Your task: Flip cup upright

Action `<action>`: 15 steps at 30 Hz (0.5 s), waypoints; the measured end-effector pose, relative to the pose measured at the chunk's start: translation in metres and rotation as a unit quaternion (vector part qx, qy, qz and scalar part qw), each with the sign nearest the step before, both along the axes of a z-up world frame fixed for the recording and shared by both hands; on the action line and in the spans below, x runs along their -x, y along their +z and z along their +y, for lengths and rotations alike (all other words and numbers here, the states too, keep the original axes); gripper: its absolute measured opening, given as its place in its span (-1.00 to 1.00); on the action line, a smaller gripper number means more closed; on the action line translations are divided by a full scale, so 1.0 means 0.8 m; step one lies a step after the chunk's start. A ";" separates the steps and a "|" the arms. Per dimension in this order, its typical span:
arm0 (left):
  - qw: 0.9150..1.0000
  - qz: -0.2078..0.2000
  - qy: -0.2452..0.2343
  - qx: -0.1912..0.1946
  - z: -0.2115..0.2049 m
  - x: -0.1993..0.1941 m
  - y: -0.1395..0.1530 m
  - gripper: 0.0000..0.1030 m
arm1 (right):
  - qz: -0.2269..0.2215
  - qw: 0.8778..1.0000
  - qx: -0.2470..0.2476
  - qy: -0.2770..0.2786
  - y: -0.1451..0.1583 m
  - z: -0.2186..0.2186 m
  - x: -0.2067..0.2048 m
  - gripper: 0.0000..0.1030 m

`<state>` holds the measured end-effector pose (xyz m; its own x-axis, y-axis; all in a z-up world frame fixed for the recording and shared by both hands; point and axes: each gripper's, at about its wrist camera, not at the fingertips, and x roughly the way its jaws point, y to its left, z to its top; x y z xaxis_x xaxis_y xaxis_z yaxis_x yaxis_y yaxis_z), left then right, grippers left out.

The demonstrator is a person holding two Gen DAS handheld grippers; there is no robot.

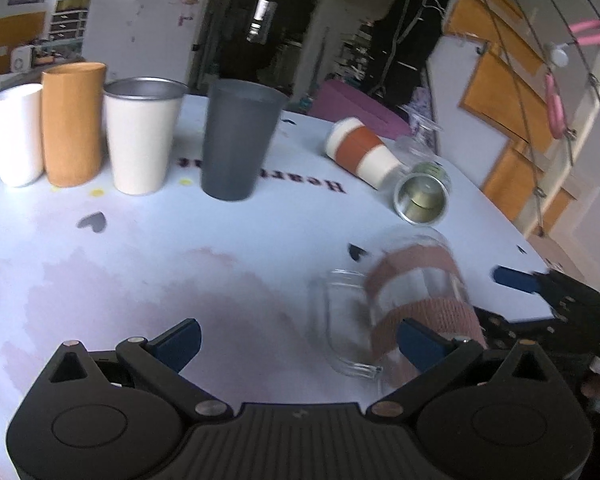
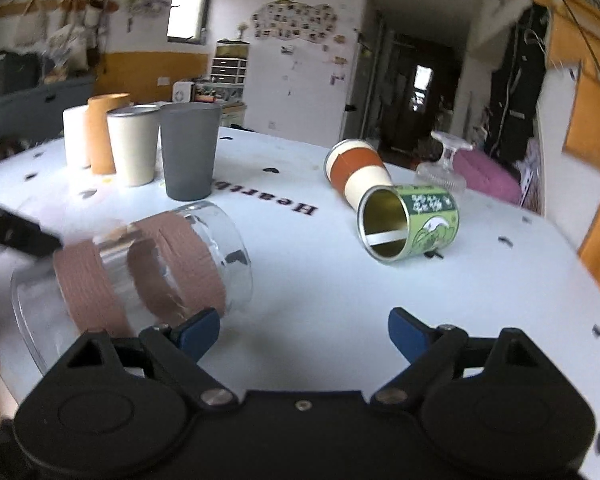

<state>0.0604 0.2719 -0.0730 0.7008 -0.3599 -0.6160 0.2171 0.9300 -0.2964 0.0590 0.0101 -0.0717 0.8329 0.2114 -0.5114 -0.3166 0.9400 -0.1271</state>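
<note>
A clear glass mug with two pink-brown bands point(image 2: 140, 268) lies on its side on the white table point(image 2: 320, 280); in the left wrist view it point(image 1: 404, 304) lies at the lower right, its handle toward the left. My left gripper point(image 1: 300, 344) is open, its right finger point(image 1: 420, 344) in front of the mug, which is blurred. My right gripper point(image 2: 304, 332) is open and empty, its left finger point(image 2: 198, 330) just right of the mug. The right gripper's blue finger also shows in the left wrist view point(image 1: 514, 280).
Upright at the back left stand a white cup point(image 1: 16, 136), an orange cup point(image 1: 72, 124), a cream metal cup point(image 1: 140, 136) and a grey cup point(image 1: 236, 144). On their sides lie an orange-banded cup point(image 2: 356, 172), a green tin point(image 2: 408, 224) and a glass dish point(image 2: 444, 164).
</note>
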 end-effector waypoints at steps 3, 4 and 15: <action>1.000 0.012 0.003 -0.005 0.001 -0.004 0.005 1.00 | 0.002 1.000 -0.019 -0.005 -0.002 0.003 -0.003 0.81; 1.000 0.015 0.002 0.000 0.002 -0.007 0.007 1.00 | 0.001 1.000 -0.025 -0.007 -0.003 0.003 0.001 0.82; 0.997 0.072 -0.028 0.005 -0.037 -0.068 0.047 0.86 | 0.002 0.990 -0.127 -0.055 -0.018 -0.036 0.027 0.82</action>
